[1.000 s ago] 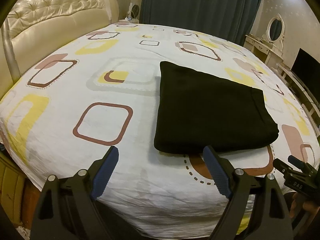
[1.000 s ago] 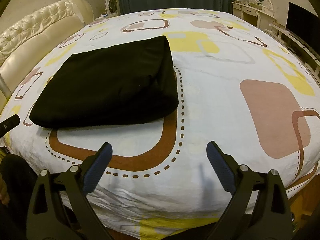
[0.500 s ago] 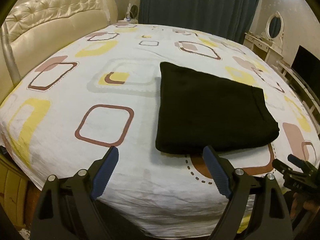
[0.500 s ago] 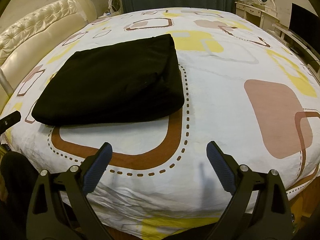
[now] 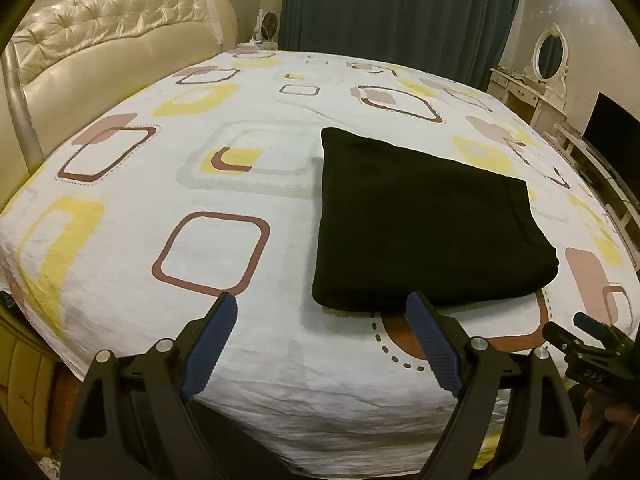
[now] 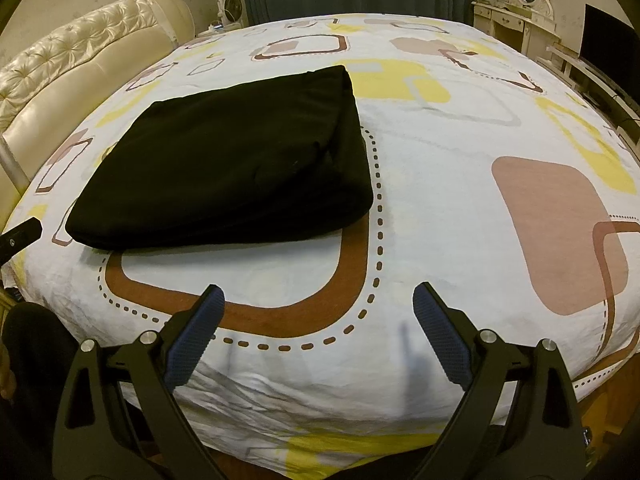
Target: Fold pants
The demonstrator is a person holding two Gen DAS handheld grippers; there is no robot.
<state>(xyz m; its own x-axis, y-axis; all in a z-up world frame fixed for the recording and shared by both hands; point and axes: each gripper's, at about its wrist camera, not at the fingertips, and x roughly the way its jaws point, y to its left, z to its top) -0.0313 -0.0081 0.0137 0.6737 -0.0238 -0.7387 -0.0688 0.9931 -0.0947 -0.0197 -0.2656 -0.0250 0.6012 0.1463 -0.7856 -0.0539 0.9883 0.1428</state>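
The black pants (image 5: 424, 224) lie folded into a flat rectangle on the bed, near its front edge; they also show in the right wrist view (image 6: 232, 164). My left gripper (image 5: 322, 306) is open and empty, held just short of the pants' near left corner, above the sheet. My right gripper (image 6: 318, 298) is open and empty, over the bed's front edge, to the right of the pants' near edge. The right gripper also shows at the right edge of the left wrist view (image 5: 592, 344).
The bed has a white sheet (image 5: 160, 184) with square patterns. A cream tufted headboard (image 5: 100, 52) stands at the left. Dark curtains (image 5: 400, 12), a white dresser with oval mirror (image 5: 548, 60) and a dark screen (image 5: 608, 128) stand beyond the bed.
Both grippers stay open and empty. Both views have shifted slightly, with the pants sitting a little closer and more central in the right wrist view. The pants have not moved.
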